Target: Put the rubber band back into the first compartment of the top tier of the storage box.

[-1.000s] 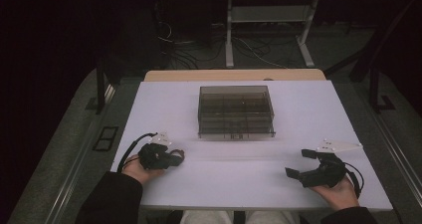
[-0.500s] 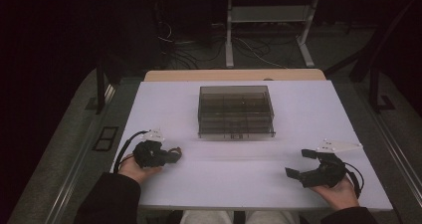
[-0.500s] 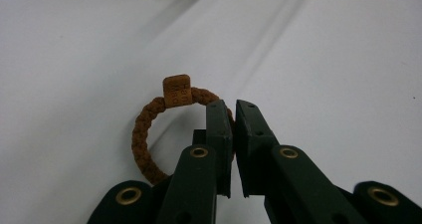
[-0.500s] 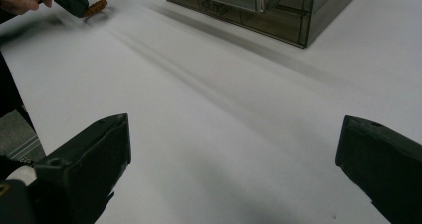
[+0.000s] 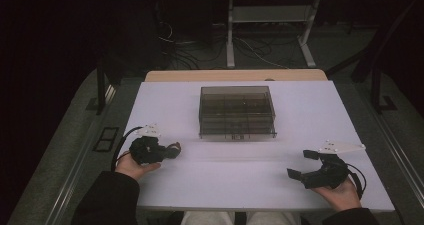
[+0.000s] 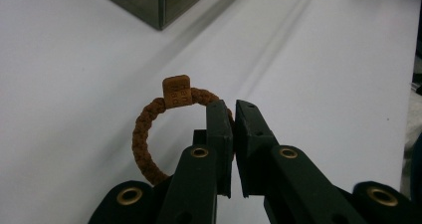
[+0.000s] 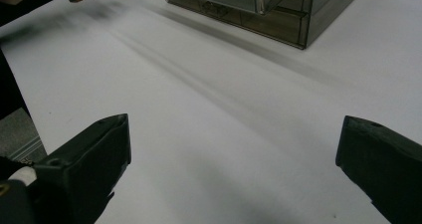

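High view first: the white table carries a smoky clear box at its middle, toward the far side, with bare surface on every side of it. The left tool sits near the table's left edge, well short of the box; the right tool rests near the front right corner, its jaws spread wide apart and empty.

Left gripper view gives the detail: the jaws are pressed together on a brown braided bracelet, pinching one side of the loop so the rest hangs free to the left, its small square tag uppermost. The box corner lies ahead.

The step in hand looks like carrying the bracelet toward the box. To do it well, I judge the pinch should stay firm, since the cord is thin and could slip, and the loop should travel lifted off the table so it does not drag. The lane between the left tool and the box front is open; only the box wall needs clearance.
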Motion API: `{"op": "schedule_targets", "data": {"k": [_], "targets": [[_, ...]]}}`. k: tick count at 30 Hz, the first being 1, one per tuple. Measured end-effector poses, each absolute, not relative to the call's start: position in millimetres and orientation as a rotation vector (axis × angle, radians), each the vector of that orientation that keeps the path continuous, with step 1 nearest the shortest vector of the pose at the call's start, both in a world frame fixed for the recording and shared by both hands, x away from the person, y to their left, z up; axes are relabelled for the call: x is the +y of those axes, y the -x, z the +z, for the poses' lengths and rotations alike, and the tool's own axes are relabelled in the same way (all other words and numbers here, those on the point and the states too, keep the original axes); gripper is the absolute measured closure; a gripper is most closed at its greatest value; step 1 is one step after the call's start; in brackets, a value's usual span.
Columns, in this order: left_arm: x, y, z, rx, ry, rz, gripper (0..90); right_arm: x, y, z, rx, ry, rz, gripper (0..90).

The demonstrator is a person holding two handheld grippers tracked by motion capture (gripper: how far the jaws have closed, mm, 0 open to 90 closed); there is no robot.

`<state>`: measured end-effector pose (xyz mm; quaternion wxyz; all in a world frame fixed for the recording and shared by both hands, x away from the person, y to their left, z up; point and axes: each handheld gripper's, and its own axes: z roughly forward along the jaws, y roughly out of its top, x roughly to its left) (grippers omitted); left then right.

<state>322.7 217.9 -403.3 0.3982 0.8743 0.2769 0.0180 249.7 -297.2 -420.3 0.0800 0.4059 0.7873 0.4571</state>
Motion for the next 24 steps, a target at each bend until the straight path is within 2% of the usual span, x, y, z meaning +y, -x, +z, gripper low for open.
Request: {"op": "schedule_targets", "data": {"k": [24], "targets": [[211.5,-329.8,-367.4,0.654,-2.195,0.08,84.6,-298.3,-249.1,-420.3,2.356,-1.224,1.37,0.1]]}}
